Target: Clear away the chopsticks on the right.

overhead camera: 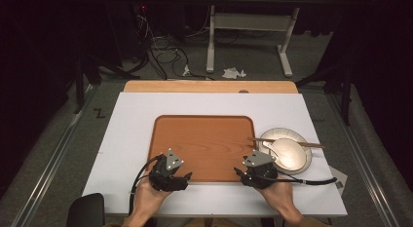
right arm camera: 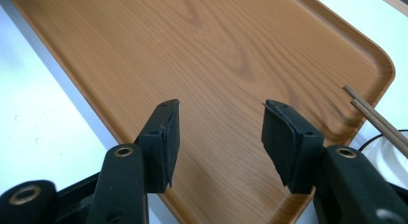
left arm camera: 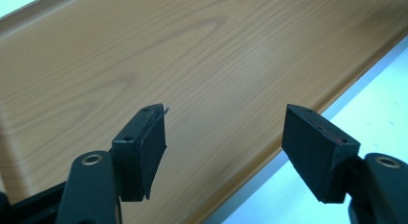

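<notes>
Left gripper [overhead camera: 181, 174]: jaws apart, nothing between the pads. Wooden tray [overhead camera: 204, 139] lies directly under and ahead of its jaws; one pad [left arm camera: 153, 147] hangs over the tray surface, the other over the tray's near edge beside the white table sheet [overhead camera: 122, 139].

Right gripper [overhead camera: 242, 172]: jaws apart, nothing between them. Tray spreads beneath and ahead of its pads. Chopsticks [right arm camera: 375, 119] lie ahead, off to one side, across a plate [overhead camera: 287, 151].
</notes>
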Demonstrator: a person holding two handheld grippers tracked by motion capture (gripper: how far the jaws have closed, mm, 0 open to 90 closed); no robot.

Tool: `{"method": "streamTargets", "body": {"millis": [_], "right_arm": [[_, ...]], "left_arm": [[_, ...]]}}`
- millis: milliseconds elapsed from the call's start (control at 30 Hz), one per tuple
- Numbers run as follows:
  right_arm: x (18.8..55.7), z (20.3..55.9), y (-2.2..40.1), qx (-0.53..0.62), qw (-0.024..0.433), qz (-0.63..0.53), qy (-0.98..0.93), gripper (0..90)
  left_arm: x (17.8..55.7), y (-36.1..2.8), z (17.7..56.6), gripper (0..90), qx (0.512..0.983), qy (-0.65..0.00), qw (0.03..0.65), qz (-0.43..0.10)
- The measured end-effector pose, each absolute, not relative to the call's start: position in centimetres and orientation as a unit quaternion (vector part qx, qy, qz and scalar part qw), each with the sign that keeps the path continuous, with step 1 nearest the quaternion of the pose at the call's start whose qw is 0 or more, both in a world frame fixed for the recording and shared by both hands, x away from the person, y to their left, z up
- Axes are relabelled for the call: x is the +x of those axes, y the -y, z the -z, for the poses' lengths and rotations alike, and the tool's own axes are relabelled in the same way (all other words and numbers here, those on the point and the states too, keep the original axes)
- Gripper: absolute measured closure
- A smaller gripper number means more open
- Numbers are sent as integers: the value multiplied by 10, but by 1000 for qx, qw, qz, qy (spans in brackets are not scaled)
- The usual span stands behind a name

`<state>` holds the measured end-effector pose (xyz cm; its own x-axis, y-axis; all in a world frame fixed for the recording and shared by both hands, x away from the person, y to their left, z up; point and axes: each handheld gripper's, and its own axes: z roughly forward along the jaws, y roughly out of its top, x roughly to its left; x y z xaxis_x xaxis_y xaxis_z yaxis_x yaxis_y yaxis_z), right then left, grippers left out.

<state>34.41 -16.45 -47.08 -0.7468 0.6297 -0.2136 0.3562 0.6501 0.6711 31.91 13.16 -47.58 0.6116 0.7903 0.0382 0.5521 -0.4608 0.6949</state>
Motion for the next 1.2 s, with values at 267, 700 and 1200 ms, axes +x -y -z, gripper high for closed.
{"method": "streamTargets", "body": {"millis": [267,700,1200], "right_arm": [[339,473,164,236,263,-296,-888,460],[327,465,160,203,290,-264,-897,467],[324,437,176,242,222,-322,-888,518]], "left_arm": [[319,-130,477,312,840,-394,329,-178],[319,-130,477,305,839,-395,329,-179],[317,-131,474,298,837,-392,332,-190]]}}
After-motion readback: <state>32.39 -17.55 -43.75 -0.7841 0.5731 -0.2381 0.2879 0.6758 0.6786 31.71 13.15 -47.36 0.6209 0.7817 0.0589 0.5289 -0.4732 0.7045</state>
